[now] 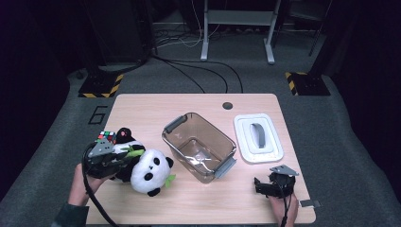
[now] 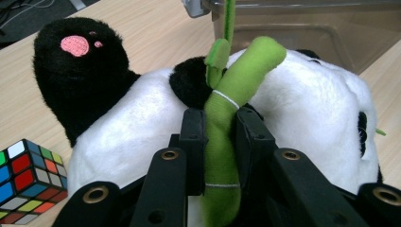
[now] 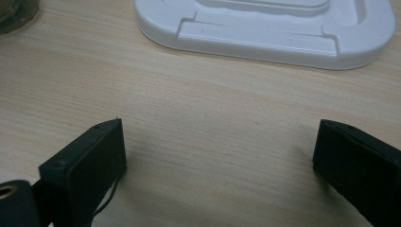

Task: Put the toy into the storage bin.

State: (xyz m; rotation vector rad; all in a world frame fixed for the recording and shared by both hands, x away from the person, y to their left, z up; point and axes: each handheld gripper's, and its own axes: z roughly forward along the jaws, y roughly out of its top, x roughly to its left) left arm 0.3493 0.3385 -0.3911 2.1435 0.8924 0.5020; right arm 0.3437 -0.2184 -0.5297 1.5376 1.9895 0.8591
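The plush panda (image 1: 144,170) is lying at the table's (image 1: 198,208) 8 o'clock, its green bamboo stalk (image 2: 222,123) pinched by the left gripper (image 2: 220,137). The clear bin (image 1: 199,146) is found at its 2 o'clock. The right gripper (image 3: 217,156) is left spread wide, nothing held.

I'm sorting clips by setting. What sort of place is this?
Probably a lab or studio set up for recording: a lone wooden table on grey carpet, hazard-striped stand bases, and loose cables across the floor in a dark room.
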